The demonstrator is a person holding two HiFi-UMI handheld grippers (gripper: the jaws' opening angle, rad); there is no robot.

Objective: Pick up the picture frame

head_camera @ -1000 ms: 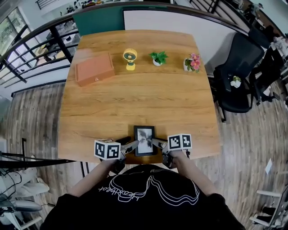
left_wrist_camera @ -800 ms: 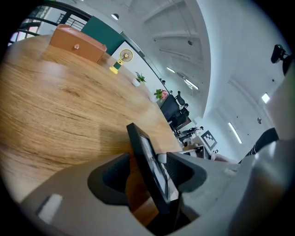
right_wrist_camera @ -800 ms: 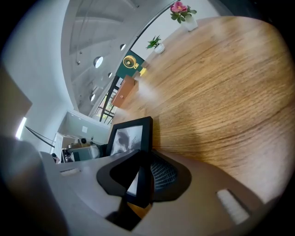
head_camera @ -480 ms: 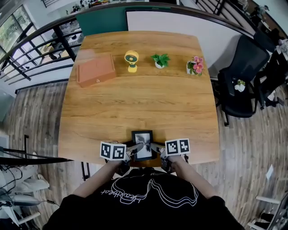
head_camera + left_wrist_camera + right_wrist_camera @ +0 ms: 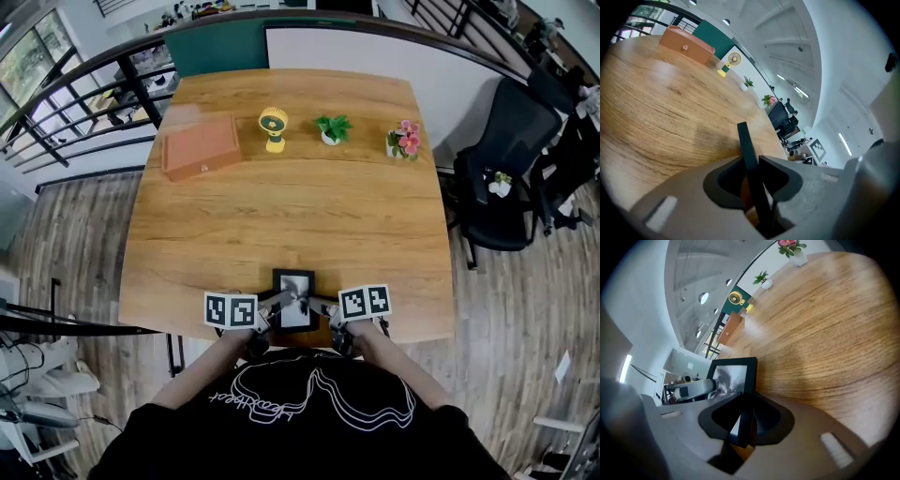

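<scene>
A black picture frame with a grey print sits at the near edge of the wooden table, between my two grippers. My left gripper is shut on the frame's left edge; in the left gripper view the dark frame edge runs between its jaws. My right gripper is shut on the right edge, and the right gripper view shows the frame tilted up off the wood, its glass reflecting the room.
Along the table's far side stand a brown wooden box, a small yellow fan, a green potted plant and a pink flower pot. A black office chair stands to the right.
Both grippers have drawn closer together on the frame's sides, and the frame has shifted slightly toward the table's near edge, rising off the wood.
</scene>
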